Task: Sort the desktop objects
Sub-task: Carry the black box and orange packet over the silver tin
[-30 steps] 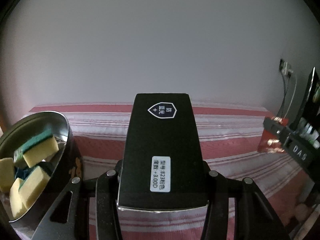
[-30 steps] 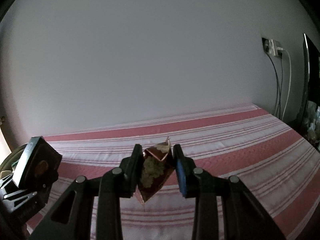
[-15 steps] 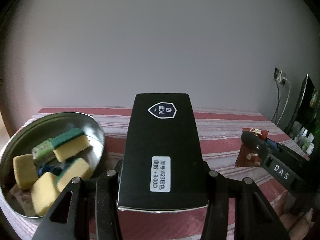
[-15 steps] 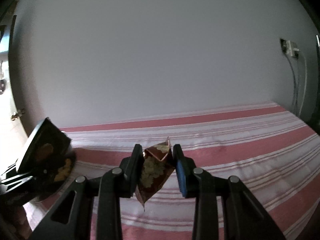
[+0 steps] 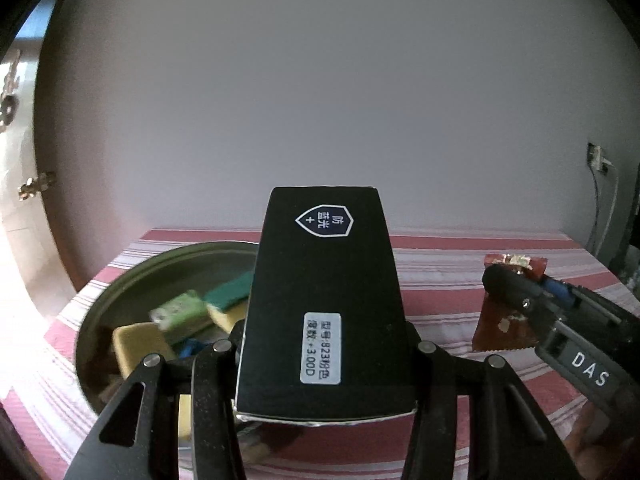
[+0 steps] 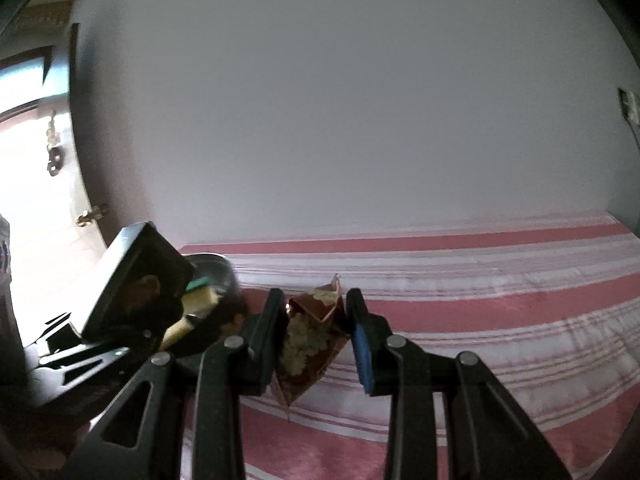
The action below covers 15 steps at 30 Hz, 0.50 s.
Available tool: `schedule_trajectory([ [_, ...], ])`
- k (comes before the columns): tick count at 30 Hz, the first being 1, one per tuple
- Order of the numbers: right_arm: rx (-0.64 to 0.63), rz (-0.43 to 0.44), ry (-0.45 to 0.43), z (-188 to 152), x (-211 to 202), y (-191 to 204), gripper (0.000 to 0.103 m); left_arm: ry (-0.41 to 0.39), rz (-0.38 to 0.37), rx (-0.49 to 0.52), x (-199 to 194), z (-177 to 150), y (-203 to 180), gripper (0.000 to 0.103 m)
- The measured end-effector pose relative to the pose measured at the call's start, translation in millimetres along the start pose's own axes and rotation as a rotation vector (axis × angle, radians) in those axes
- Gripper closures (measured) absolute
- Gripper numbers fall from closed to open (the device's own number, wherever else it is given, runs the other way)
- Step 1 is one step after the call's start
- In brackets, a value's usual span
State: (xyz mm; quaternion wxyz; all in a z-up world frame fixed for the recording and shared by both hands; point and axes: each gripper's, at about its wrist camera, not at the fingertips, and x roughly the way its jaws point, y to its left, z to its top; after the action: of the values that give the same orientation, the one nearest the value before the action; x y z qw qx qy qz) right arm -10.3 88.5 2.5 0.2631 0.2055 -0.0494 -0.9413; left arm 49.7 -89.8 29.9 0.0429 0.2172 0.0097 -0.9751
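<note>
- Left wrist view: the left gripper [image 5: 324,344] has its fingers clamped on a black box [image 5: 322,300] with a white label, held in the air over the near edge of a round metal bowl [image 5: 120,300].
- The bowl stands on the striped cloth of the bench [image 5: 440,264] and already holds several yellow-and-green sponges [image 5: 138,344] and a small green packet [image 5: 180,312]; something blue lies under them, too blurred to name.
- On the right of this view the right gripper [image 5: 520,300] carries a red snack packet [image 5: 504,328] above the cloth.
- Right wrist view: the right gripper [image 6: 316,336] has its fingers pinched on the snack packet [image 6: 310,340], which hangs point-down clear of the bench [image 6: 480,312].
- The box [image 6: 136,284] and the bowl [image 6: 216,268] sit at the left, close by.
- Judged progress: the sorting looks partly done, with sponges already in the bowl. The box and the packet are both held and not yet set down; placing them seems to be what is left, and no other loose things show on the cloth.
</note>
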Motion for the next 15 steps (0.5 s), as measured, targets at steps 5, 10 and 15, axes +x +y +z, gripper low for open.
schedule_trajectory([
  [5, -0.033, 0.066, -0.009, 7.7, 16.7, 28.6, 0.071, -0.003, 0.078, -0.029, 0.7, 3.0, 28.8, 0.053],
  [10, -0.061, 0.132, -0.009, 12.2, 30.6, 61.4, 0.070, 0.006, 0.151, -0.059, -0.3, 1.1, 59.8, 0.053],
  [15, -0.084, 0.186, 0.008, 15.1, 50.3, 92.0, 0.071, 0.029, 0.222, -0.079, 4.8, -3.4, 84.3, 0.053],
])
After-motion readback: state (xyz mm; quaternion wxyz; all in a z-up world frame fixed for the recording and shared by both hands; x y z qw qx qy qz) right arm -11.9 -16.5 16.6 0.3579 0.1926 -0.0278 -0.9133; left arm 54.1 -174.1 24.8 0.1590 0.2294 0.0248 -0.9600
